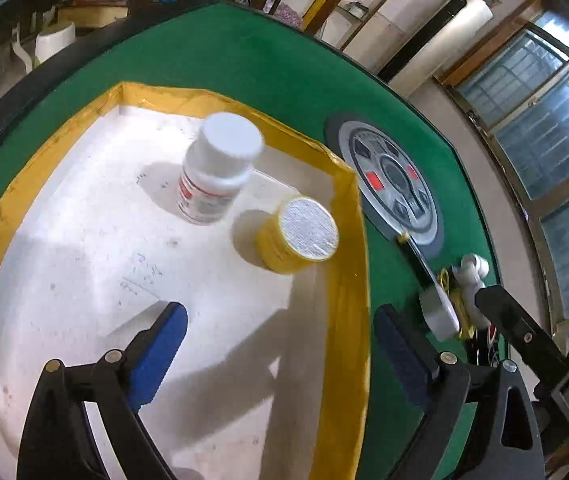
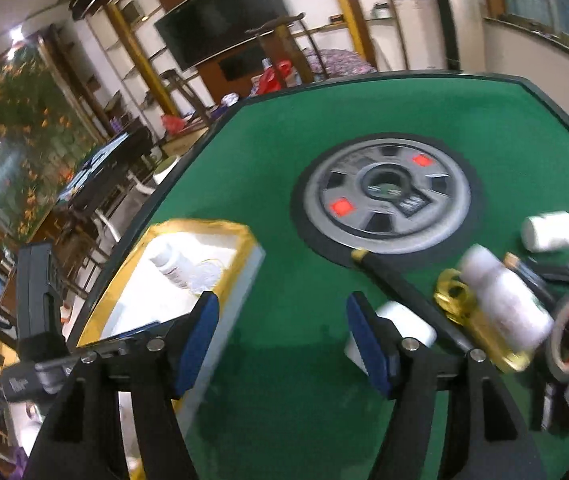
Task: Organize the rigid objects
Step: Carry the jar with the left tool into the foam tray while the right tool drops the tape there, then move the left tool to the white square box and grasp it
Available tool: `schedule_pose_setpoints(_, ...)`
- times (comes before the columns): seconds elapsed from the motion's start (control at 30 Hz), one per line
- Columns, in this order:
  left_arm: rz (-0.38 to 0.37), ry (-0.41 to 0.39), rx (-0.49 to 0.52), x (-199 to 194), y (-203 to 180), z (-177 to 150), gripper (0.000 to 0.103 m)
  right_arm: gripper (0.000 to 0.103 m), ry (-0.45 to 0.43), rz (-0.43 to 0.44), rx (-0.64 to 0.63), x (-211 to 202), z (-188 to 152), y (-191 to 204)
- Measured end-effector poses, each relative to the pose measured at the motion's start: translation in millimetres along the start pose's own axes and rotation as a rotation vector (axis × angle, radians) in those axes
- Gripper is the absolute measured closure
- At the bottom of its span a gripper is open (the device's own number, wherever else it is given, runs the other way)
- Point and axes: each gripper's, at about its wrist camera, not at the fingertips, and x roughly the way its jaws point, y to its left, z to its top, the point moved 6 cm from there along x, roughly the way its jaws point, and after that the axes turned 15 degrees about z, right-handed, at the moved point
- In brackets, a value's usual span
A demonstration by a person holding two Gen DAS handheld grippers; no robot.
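A white tray with a yellow-taped rim [image 1: 348,264] lies on the green table. In it stand a white pill bottle [image 1: 216,168] and a yellow tub with a foil lid [image 1: 298,236]. My left gripper [image 1: 280,356] is open and empty above the tray's near right part. My right gripper [image 2: 282,344] is open and empty over the green felt, between the tray [image 2: 240,276] and a heap of objects: a white bottle [image 2: 504,300], a white jar [image 2: 550,232], gold scissors [image 2: 456,300], a tape roll [image 2: 568,340] and a white roll [image 2: 404,324].
A round grey dial panel [image 2: 388,196] sits in the middle of the table [image 2: 284,152]; it also shows in the left wrist view [image 1: 392,176]. A black stick [image 2: 408,296] lies by the heap. Chairs and shelves stand beyond the table's edge.
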Motion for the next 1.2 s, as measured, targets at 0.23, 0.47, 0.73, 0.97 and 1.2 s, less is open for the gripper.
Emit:
schedule_pose_setpoints(0.23,-0.091,-0.208,0.059,-57,-15,3,0.007,0.036,-0.091,-0.036,0.085,-67,-32,-50)
schedule_pose_setpoints(0.47,-0.073,-0.307,0.163,-107,-53,-3,0.003,0.03,-0.25,-0.176,0.117,-137,-36,-102)
schedule_pose_setpoints(0.73,-0.003,-0.145,0.276,-56,-108,-40,0.003,0.026,-0.37,-0.346,0.105,-166,-37,-154)
schedule_pose_setpoints(0.97,0.124,-0.177,0.428,-22,-148,-42,0.003,0.023,-0.39,-0.375,0.114,-166,-40,-180)
schedule_pose_setpoints(1.2,0.242,-0.226,0.551,11,-174,-23,0.003,0.023,-0.339,-0.316,0.141,-155,-45,-187)
